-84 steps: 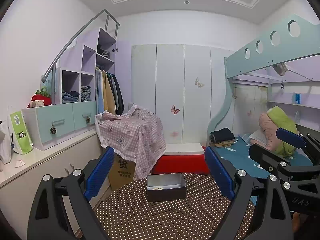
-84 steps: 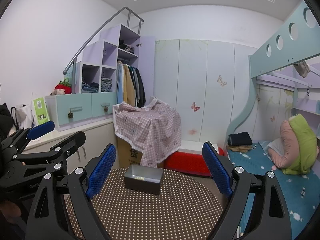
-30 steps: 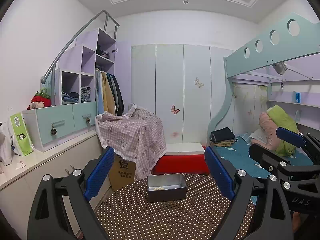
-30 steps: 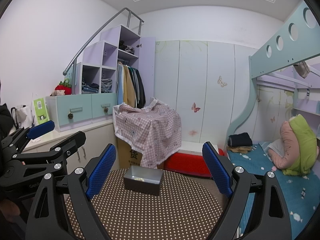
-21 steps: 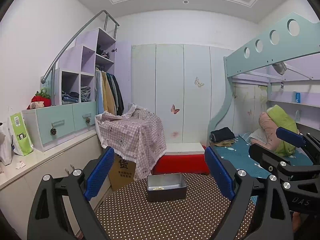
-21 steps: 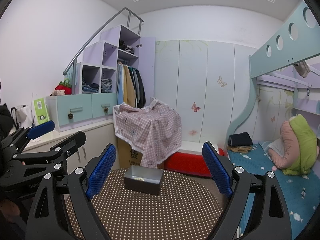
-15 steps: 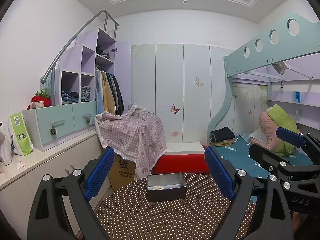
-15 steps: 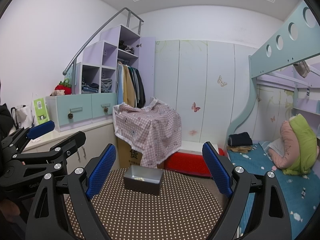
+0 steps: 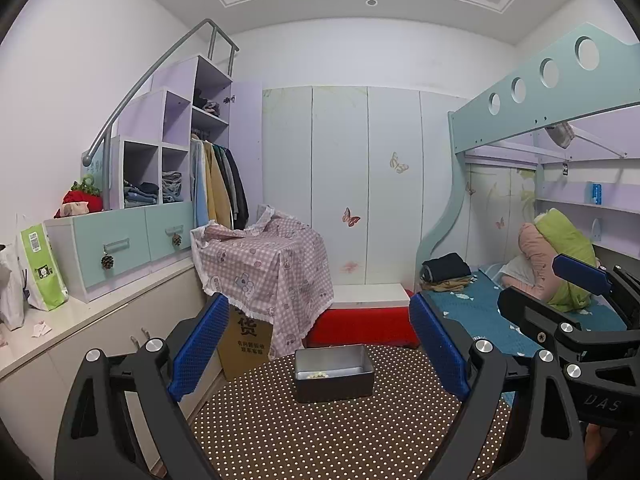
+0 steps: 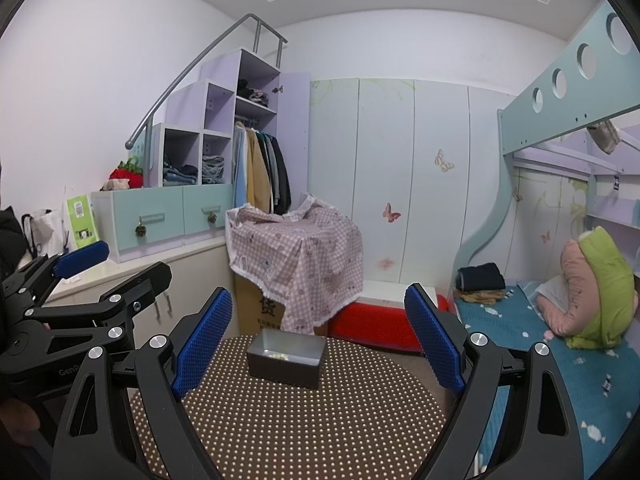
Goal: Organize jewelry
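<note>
- Grippers hovered side by side above a round table (image 9: 328, 432) covered in a brown cloth with white dots.
- The left gripper (image 9: 318, 350) had its blue-padded jaws wide apart, holding nothing.
- The right gripper (image 10: 320, 342) likewise had its jaws spread wide and empty.
- A dark metal tray (image 9: 334, 372) sat at the table's far edge, well apart from both grippers.
- Small pale jewelry (image 9: 317, 375) lay inside the tray, too small to make out.
</note>
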Available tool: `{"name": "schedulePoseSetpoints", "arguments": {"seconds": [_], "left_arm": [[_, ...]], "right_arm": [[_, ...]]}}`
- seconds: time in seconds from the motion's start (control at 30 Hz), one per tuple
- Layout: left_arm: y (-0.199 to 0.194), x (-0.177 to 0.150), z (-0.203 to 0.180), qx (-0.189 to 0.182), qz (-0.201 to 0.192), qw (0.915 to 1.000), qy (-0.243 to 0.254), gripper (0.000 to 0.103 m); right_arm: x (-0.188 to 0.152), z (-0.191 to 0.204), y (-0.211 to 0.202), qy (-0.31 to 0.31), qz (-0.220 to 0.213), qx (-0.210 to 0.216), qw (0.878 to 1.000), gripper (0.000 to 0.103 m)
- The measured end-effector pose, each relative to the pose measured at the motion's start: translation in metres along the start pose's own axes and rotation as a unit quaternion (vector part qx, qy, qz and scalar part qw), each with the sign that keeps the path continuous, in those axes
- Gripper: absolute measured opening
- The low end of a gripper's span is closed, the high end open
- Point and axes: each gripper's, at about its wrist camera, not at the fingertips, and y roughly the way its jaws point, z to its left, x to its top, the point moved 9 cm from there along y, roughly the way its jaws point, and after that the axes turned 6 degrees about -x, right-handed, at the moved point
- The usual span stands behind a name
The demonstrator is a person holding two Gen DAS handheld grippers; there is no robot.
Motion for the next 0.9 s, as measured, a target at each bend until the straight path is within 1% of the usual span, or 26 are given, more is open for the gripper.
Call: {"name": "schedulePoseSetpoints", "arguments": {"seconds": [0.9], "left_arm": [[0.0018,-0.0041,0.0051,-0.002,0.004,1.0,0.0,0.089]], "right_arm": [[-0.0009,0.0004,0.0004,0.0,0.0,-0.001,1.0,0.085]]}}
